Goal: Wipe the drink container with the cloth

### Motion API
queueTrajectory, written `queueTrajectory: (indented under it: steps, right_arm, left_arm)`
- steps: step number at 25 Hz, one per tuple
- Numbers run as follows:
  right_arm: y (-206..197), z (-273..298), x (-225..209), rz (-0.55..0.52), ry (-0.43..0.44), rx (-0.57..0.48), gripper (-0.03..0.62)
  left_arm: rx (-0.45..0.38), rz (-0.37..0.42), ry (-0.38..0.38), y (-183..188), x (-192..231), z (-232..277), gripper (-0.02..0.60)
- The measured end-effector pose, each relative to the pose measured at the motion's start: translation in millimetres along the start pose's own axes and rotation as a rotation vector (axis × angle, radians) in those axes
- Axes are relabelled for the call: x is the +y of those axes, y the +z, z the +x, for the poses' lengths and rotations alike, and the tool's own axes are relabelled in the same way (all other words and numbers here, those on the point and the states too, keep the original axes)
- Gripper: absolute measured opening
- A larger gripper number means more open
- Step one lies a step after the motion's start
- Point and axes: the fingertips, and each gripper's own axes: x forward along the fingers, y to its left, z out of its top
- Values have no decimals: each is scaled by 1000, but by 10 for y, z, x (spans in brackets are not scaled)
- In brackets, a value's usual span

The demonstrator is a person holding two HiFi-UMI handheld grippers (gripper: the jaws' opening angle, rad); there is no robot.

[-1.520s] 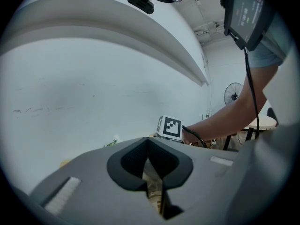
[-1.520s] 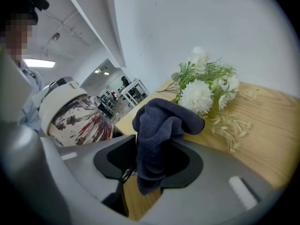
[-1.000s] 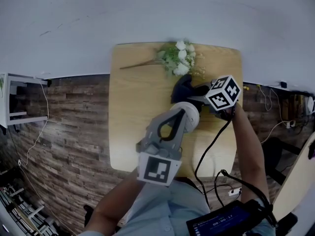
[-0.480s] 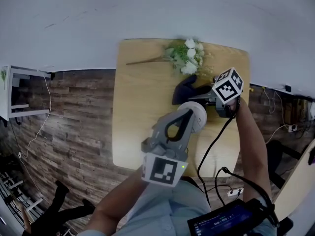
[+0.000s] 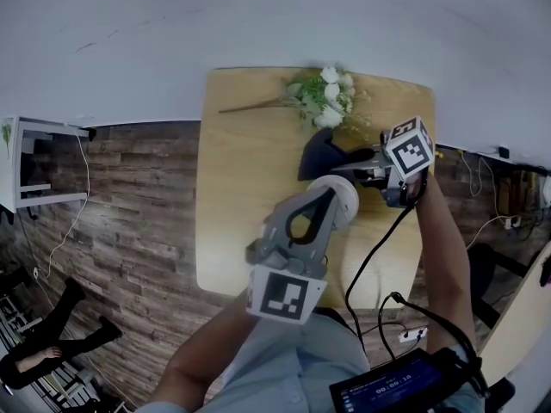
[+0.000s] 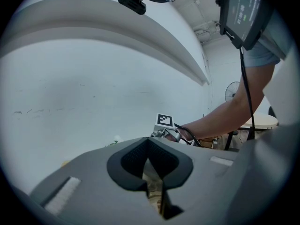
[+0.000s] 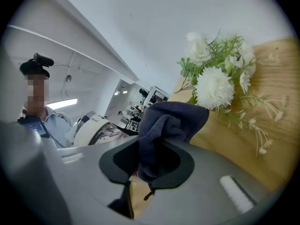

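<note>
Nudged rightward, right gripper [image 7: 151,165] clamps the cloth [image 7: 171,121] in its jaws beside the drink container [image 5: 343,196] pinched by left gripper [image 6: 149,161].

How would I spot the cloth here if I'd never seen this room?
On the pale wooden table, a spray of white flowers lies at the far edge. Just nearer than them, the cloth sits pinched in the right gripper: the only dark navy, soft, crumpled thing there.

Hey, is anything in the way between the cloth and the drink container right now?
Nothing visible stands between them. The cloth, pinched in the right gripper, hangs just past the white drink container, with only open space between. The flowers lie farther off, at the far edge of the table.
</note>
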Motion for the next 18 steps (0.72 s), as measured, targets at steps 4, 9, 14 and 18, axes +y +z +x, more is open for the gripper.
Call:
queueTrajectory:
  steps: [4, 9, 14, 18]
  right_arm:
    - [73, -56, 114, 2, 56, -54, 67]
    - [135, -134, 204, 9, 90, -100, 69]
    - [209, -161, 300, 8, 125, -144, 69]
    - [281, -231, 385, -3, 143, -185, 67]
  left_arm:
    - [4, 3, 3, -34, 13, 34, 12]
    - [5, 9, 7, -36, 19, 82, 12]
    - [5, 11, 13, -52, 38, 81, 12]
    - [8, 22, 17, -66, 41, 93, 12]
